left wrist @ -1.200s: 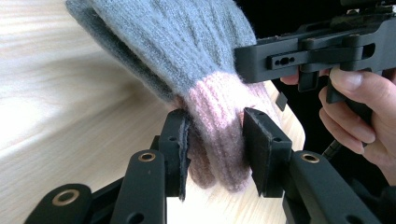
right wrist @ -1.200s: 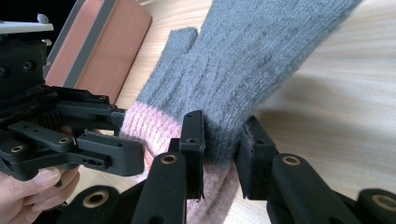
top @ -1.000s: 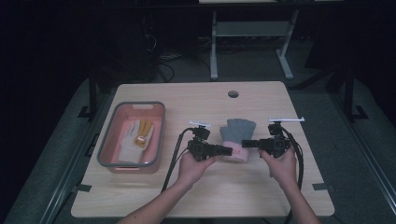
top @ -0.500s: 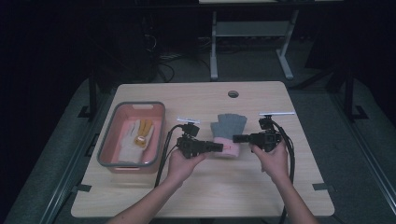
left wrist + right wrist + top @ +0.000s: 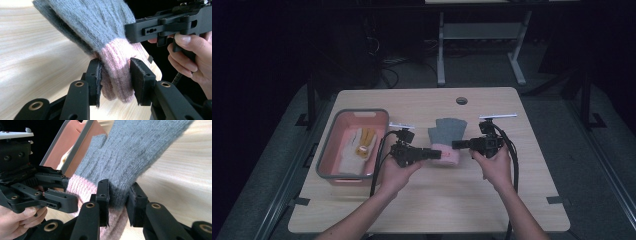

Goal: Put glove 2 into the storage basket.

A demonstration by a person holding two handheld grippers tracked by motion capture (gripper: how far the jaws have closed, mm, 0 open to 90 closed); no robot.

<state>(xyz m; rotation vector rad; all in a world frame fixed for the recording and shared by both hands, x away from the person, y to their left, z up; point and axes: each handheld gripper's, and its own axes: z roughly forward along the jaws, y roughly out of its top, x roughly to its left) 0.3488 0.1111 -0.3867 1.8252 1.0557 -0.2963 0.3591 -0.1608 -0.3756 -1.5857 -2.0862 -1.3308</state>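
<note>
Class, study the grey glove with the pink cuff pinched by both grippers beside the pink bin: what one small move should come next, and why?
Probably carry the glove sideways toward the pink bin. The left gripper and right gripper are both shut on its cuff end, so it looks secure enough to travel. The bin already holds a white and yellow glove, which suggests this one goes in beside it.

The high view looks forward and down over the whole table (image 5: 492,200). Each gripper view sits close behind its own jaws; both share the glove (image 5: 100,30).
</note>
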